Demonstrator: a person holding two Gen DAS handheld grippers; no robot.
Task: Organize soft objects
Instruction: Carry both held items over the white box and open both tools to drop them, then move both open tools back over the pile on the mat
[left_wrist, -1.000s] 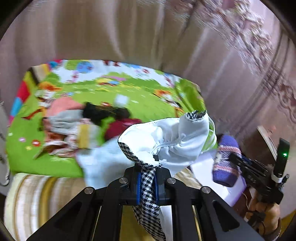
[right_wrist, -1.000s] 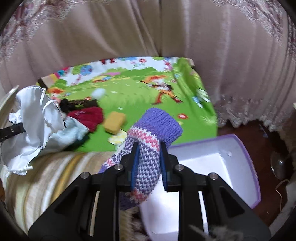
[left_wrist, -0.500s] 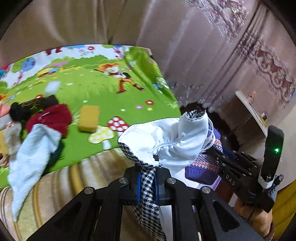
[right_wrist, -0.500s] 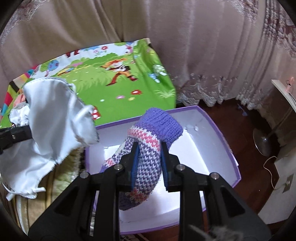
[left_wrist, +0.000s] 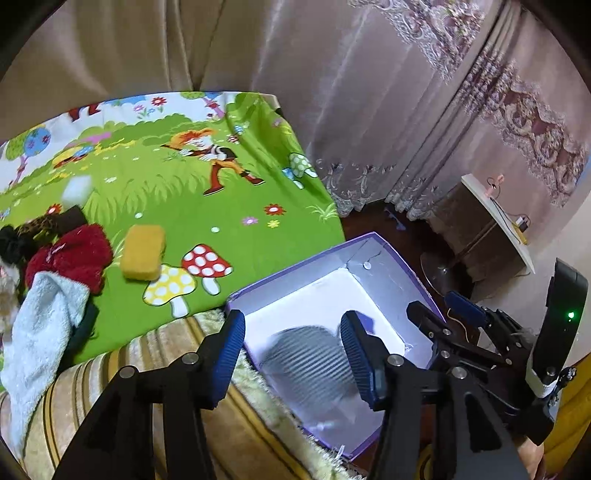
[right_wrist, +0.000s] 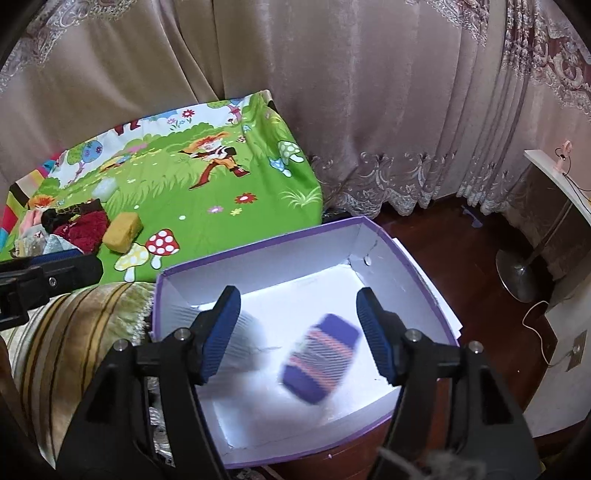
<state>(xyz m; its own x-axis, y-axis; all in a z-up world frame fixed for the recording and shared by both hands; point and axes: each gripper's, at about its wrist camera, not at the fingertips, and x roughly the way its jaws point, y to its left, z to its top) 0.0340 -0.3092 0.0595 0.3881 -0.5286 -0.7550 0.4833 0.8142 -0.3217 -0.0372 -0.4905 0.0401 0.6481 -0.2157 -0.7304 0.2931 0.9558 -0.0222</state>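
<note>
Both grippers hang open over a purple-rimmed white box (right_wrist: 255, 254) that stands beside the bed. My right gripper (right_wrist: 299, 332) is open; a purple knitted sock (right_wrist: 319, 363) is blurred below it, inside the box. My left gripper (left_wrist: 293, 345) is open; a white and checked cloth (left_wrist: 310, 365) is blurred below it in the box (left_wrist: 295, 266). That cloth also shows in the right wrist view (right_wrist: 245, 343). The right gripper also shows at the right of the left wrist view (left_wrist: 439, 317).
A green cartoon mat (left_wrist: 177, 192) covers the bed, with a yellow sponge (left_wrist: 142, 251), a red cloth (left_wrist: 70, 254), a pale blue towel (left_wrist: 40, 325) and dark items at its left. A striped bedspread (left_wrist: 110, 365) is in front. Curtains hang behind; a fan base (right_wrist: 521, 273) stands on the wooden floor.
Both grippers opened. The sock left the right gripper and the white checked cloth left the left gripper; both are dropping into the box.
</note>
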